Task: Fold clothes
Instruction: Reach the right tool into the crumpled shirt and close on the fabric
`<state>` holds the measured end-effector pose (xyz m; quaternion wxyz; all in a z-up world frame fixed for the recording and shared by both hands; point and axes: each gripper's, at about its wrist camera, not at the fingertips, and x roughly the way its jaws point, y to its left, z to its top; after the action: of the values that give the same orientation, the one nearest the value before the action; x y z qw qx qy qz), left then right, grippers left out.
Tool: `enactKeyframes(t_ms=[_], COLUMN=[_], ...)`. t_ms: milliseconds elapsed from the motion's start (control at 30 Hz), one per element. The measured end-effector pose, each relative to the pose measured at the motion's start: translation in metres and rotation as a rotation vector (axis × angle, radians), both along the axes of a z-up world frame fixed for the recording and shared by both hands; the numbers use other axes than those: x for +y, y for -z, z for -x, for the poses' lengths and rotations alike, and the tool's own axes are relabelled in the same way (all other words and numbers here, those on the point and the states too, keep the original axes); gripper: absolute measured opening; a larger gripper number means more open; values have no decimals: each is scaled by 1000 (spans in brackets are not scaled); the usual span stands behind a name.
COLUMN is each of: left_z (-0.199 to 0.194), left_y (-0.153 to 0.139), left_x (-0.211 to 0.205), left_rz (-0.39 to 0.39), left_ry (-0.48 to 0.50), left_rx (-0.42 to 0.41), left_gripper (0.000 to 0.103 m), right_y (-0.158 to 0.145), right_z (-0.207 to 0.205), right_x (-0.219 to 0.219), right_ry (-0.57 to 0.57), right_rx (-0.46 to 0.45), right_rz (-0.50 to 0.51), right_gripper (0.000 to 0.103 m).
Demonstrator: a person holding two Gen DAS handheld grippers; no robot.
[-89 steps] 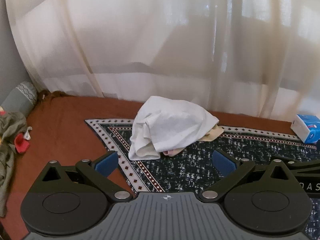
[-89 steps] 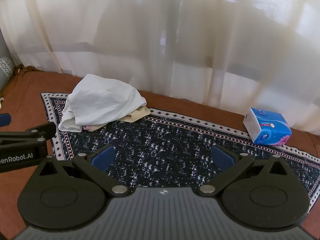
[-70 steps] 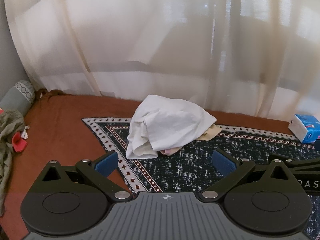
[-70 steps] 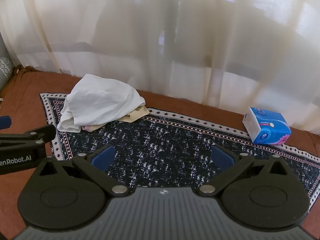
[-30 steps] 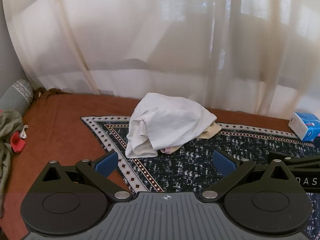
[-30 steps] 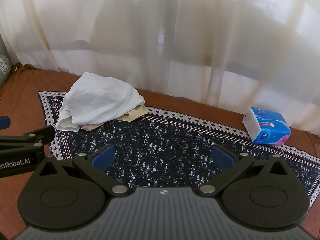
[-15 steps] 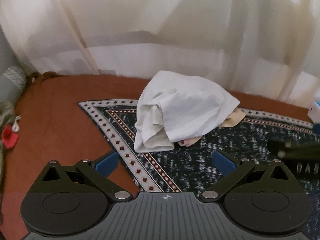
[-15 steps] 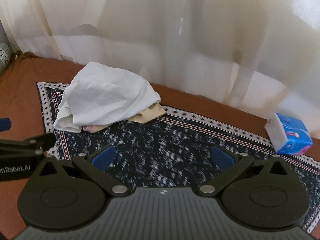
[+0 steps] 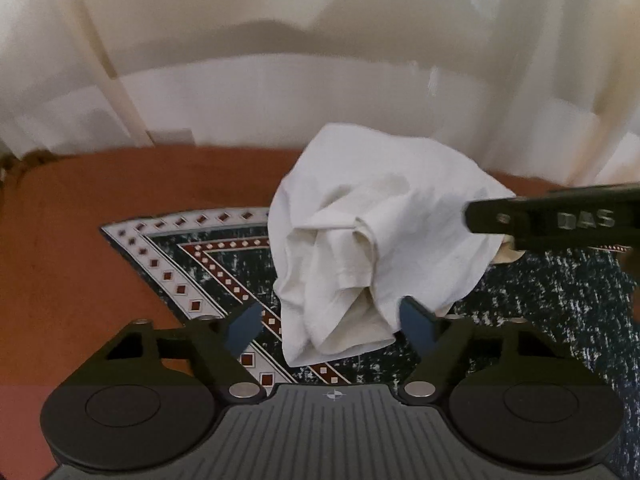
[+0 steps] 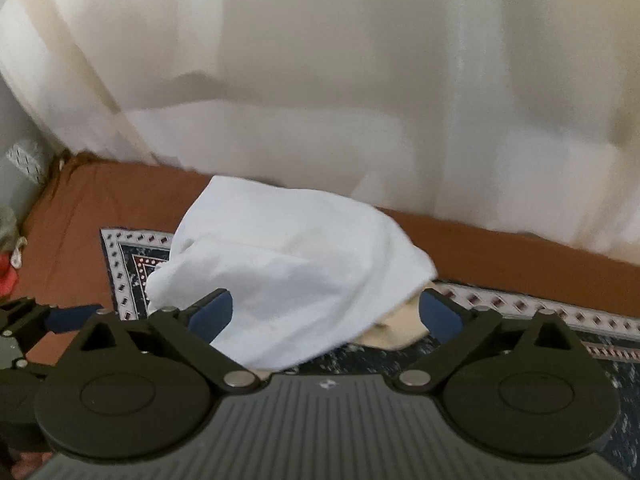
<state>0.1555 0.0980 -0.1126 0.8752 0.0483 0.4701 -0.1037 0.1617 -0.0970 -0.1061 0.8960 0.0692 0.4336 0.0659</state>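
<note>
A crumpled white garment [image 9: 380, 240] lies in a heap on the corner of a dark patterned rug [image 9: 192, 264]; it also shows in the right wrist view [image 10: 292, 276]. A beige cloth [image 10: 400, 328] pokes out from under its right side. My left gripper [image 9: 332, 328] is open, its blue pads on either side of the garment's near lower edge. My right gripper [image 10: 326, 312] is open right at the heap's near side; its black finger [image 9: 552, 220] reaches in from the right over the heap in the left wrist view.
The rug lies on a rust-brown surface [image 9: 100, 232]. Sheer cream curtains [image 9: 320, 60] hang close behind the heap. At the far left of the right wrist view are a grey patterned cushion [image 10: 20, 168] and a red item [image 10: 8, 276].
Both grippers have moved forward and down to the white heap, which now fills the space between their fingers. The tissue box has left the views. Both stay open.
</note>
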Motion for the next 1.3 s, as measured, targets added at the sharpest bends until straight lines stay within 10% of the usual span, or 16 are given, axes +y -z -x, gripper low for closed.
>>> enactKeyframes(t_ms=[200,400,667,1067,1200,1300], left_z=[-12,-10,-5,81,143,195], left_y=[5,2,-29,-203,-214,-209], left_x=[6,-4,-5,-45,-67,-86], left_rz=[106,152,209,266,236,260], left_ry=[71,136,143,297,345,386], left_rx=[58,46,-4,-312,-329,-324], left_gripper=[27,0,0,0,0,26], right_y=[21,22,-34,-228,-277,-295], right_z=[-25,-21,0,122,181,228], right_x=[13,12,-6,-68,-99,-123], right_ry=[-19,-63,-43,-83,-113,-140], right_rx=[58,101,-51,-445,-564,-605], right_rz=[-58,-130,-168,-164,-161,-148], right_gripper=[81,5,2,1,1,1])
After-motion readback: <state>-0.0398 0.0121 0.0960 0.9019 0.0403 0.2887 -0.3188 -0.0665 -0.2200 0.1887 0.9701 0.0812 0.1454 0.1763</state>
